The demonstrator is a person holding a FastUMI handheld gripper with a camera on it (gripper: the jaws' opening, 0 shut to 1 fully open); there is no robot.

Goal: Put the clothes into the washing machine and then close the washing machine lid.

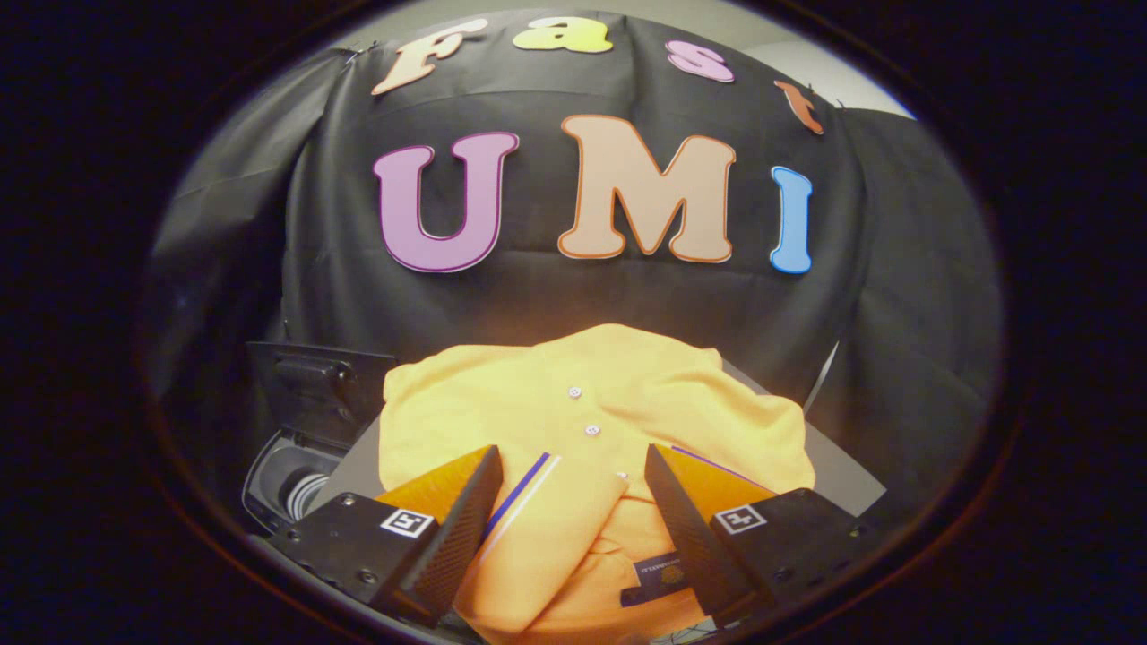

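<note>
**Jaws wide over the collar: thin pinch is the risk**

Lower left of frame: washing machine (296, 475), its lid (314, 390) standing open, drum mouth dark beneath. Centre to lower centre: orange polo shirt (591, 421) lying folded on a grey table (847, 479), just right of the machine. Bottom of frame: gripper (573, 502) spread apart, holding nothing, the striped collar (524, 497) between the fingers.

Risks, as I judge them: closing on a single layer could let the shirt unfold and trail. A dragging hem could snag the machine's rim, or be trapped under the lid.
</note>
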